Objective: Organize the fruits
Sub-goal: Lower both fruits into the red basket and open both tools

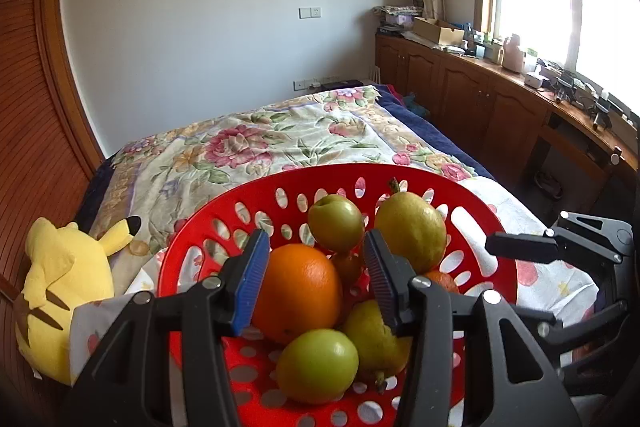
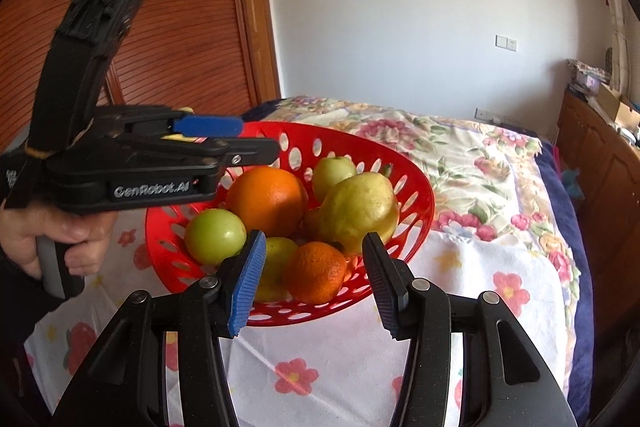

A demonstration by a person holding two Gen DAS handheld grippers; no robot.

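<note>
Item: red perforated basket [image 1: 486, 227] of fruit, standing on a flowered cloth [image 2: 320, 367] at the near end of the bed [image 1: 280, 135].

Contents: large orange [image 1: 298, 293], small orange [image 2: 318, 273], two green plums [image 1: 318, 365] [image 1: 335, 222], two yellow-green pears [image 1: 412, 229] [image 1: 374, 341]; all heaped together, touching.

Left tongs [image 1: 316, 281]: parted, poised above the heap with the large orange between the pads [image 1: 250, 287], not visibly pressed.

Right tongs [image 2: 316, 281]: parted, nothing held, at the basket's near rim facing the small orange.

Handling note, as judgement: take a top fruit first. Centre the pads on the orange's widest girth, close gently and lift straight up so that neighbours do not roll. The pears look likeliest to shift.

Adjacent: yellow plush toy [image 1: 64, 279] at the bed's left edge.
</note>
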